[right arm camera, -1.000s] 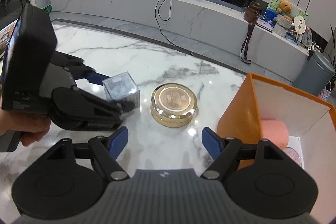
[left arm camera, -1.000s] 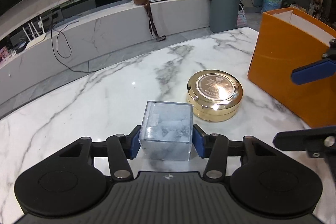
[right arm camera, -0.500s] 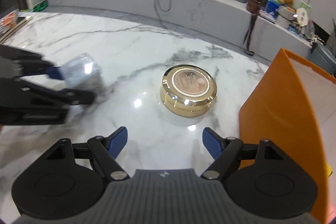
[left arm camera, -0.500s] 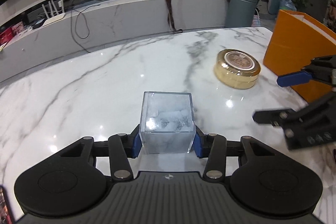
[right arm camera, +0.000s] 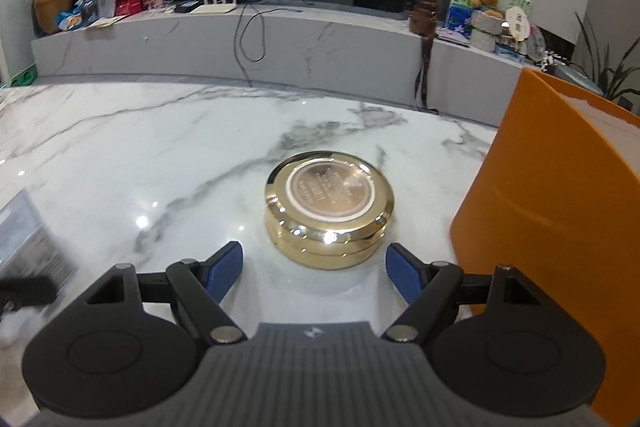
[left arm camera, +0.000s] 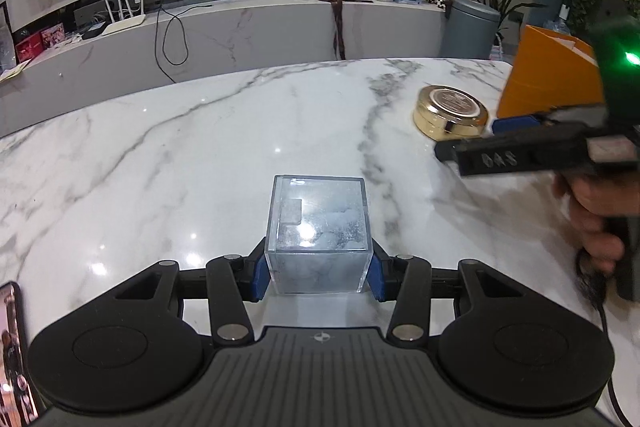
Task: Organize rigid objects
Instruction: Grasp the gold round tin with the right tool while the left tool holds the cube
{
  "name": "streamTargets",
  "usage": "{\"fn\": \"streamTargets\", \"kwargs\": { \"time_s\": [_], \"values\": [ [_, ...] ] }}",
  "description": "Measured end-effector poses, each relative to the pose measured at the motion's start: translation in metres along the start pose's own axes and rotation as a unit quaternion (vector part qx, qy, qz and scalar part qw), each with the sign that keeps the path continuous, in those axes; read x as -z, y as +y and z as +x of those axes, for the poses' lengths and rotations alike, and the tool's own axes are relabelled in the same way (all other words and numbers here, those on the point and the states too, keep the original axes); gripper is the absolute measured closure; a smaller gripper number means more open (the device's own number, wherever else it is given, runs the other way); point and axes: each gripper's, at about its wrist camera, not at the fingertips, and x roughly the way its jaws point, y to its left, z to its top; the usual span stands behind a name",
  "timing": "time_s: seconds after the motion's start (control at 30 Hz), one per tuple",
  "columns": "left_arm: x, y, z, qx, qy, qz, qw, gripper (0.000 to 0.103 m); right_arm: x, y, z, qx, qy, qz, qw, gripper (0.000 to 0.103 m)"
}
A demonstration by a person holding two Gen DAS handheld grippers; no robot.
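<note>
A clear plastic cube box (left arm camera: 318,239) with pale crumpled filling sits between the blue pads of my left gripper (left arm camera: 318,275), which is shut on it above the marble table (left arm camera: 180,163). A round gold tin (right arm camera: 329,213) with a brown label rests on the table just ahead of my right gripper (right arm camera: 314,273). That gripper is open, its fingers wider than the tin and short of it. In the left wrist view the tin (left arm camera: 451,113) lies at the far right, with the right gripper (left arm camera: 476,143) and a hand (left arm camera: 596,219) beside it.
An orange box (right arm camera: 560,211) with a white inside stands right of the tin, close to the right finger; the orange box (left arm camera: 548,75) also shows behind the tin. A phone screen (left arm camera: 12,355) sits at the lower left edge. A long marble counter runs behind the table.
My left gripper has carried the cube box leftward, away from the gold tin. My right gripper has dropped lower and closed in on the tin, now centred between its fingers.
</note>
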Motion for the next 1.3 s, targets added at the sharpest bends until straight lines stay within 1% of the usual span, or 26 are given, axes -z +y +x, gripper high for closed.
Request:
{"fn": "streamTargets", "kwargs": {
  "time_s": [0.17, 0.33, 0.4, 0.43, 0.5, 0.57, 0.7, 0.8, 0.9, 1.03, 1.13, 1.3],
  "values": [
    [0.01, -0.004, -0.009, 0.009, 0.0, 0.001, 1.0, 0.05, -0.008, -0.005, 0.007, 0.003, -0.005, 0.035, 0.999, 0.025],
    [0.017, -0.005, -0.016, 0.009, 0.003, 0.003, 0.9999, 0.05, -0.019, -0.01, 0.024, 0.008, 0.0, 0.081, 0.997, 0.025],
    [0.019, -0.004, -0.018, 0.011, 0.004, 0.003, 0.9999, 0.05, -0.02, -0.01, 0.029, 0.013, -0.006, 0.085, 0.996, 0.026],
    [0.02, -0.003, -0.018, 0.011, 0.004, 0.002, 0.9999, 0.05, -0.02, -0.009, 0.031, 0.015, -0.009, 0.079, 0.997, 0.027],
    [0.021, -0.003, -0.019, 0.012, 0.004, 0.0, 0.9999, 0.05, -0.02, -0.005, 0.031, 0.019, -0.011, 0.061, 0.998, 0.028],
    [0.021, -0.003, -0.019, 0.012, 0.003, 0.0, 0.9999, 0.05, -0.017, -0.003, 0.027, 0.013, -0.012, 0.048, 0.999, 0.028],
    [0.025, -0.007, -0.022, 0.015, 0.001, 0.007, 0.9999, 0.05, -0.005, 0.005, 0.01, -0.011, -0.008, 0.008, 1.0, 0.028],
    [0.029, -0.01, -0.026, 0.021, 0.001, 0.009, 0.9997, 0.05, 0.01, 0.013, -0.01, -0.032, -0.002, -0.029, 0.999, 0.028],
    [0.035, -0.015, -0.032, 0.025, 0.002, 0.011, 0.9996, 0.05, 0.025, 0.019, -0.032, -0.055, 0.011, -0.051, 0.997, 0.028],
    [0.042, -0.019, -0.039, 0.028, 0.005, 0.016, 0.9995, 0.05, 0.045, 0.024, -0.059, -0.071, 0.028, -0.066, 0.995, 0.028],
    [0.049, -0.022, -0.045, 0.029, 0.006, 0.018, 0.9994, 0.05, 0.058, 0.026, -0.074, -0.078, 0.036, -0.062, 0.994, 0.028],
    [0.059, -0.027, -0.055, 0.031, 0.008, 0.022, 0.9992, 0.05, 0.077, 0.03, -0.097, -0.079, 0.033, -0.067, 0.994, 0.028]
  ]
}}
